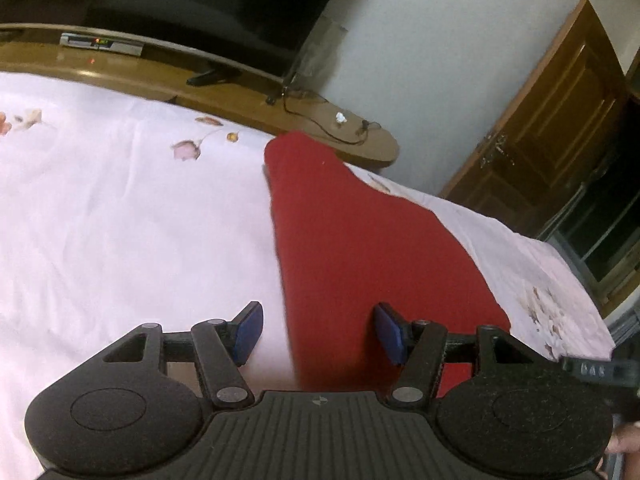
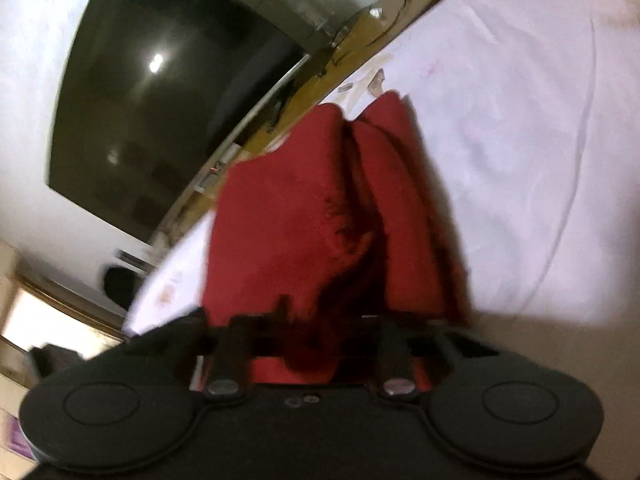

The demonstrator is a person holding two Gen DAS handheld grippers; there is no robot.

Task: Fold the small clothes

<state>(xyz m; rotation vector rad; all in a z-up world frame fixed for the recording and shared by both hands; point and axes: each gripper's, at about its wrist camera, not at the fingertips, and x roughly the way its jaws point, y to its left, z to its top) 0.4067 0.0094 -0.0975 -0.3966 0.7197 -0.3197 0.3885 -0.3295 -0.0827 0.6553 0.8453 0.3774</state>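
A red garment (image 1: 360,232) lies stretched out on the pale pink floral bed sheet (image 1: 120,220), running from the near edge toward the far side. My left gripper (image 1: 320,328) hovers open over the garment's near left edge, one blue pad (image 1: 250,330) above the sheet and the other above the cloth, neither touching it. In the right wrist view the red garment (image 2: 280,220) rises in bunched folds straight out of my right gripper (image 2: 316,332). Its jaws are drawn together on the cloth, which hides the fingertips.
A wooden TV stand (image 1: 240,92) with cables and a set-top box (image 1: 102,43) runs along the bed's far edge, under a large dark TV (image 2: 160,100). A wooden door (image 1: 552,120) stands to the right. Part of a hand (image 1: 624,440) shows at the lower right.
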